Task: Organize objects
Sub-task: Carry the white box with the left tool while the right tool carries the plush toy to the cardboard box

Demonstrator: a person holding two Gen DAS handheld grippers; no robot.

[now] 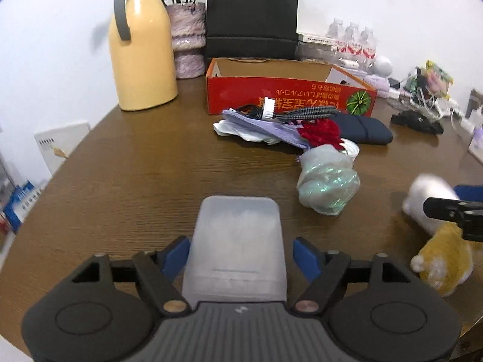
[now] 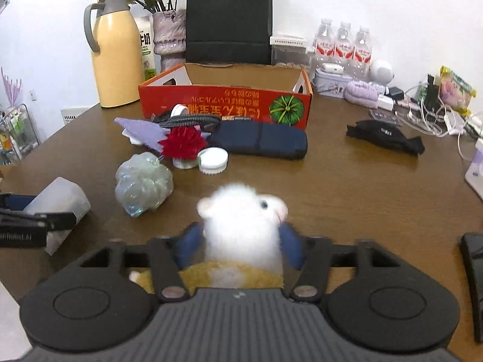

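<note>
Left wrist: frosted box (image 1: 235,241) lengthwise, fwd

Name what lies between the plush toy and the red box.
In the right wrist view: a white round lid and a navy pouch lie between the plush toy and red box.

My left gripper (image 1: 238,256) has the plastic container (image 1: 237,241) between its fingers; my right gripper (image 2: 240,247) has the plush toy (image 2: 241,226) between its own, right of the container; the crumpled bag (image 1: 327,181) lies ahead between them; the cardboard box (image 1: 286,96) stands behind on the table (image 1: 135,166); the thermos (image 1: 142,48) stands left of it.
</note>
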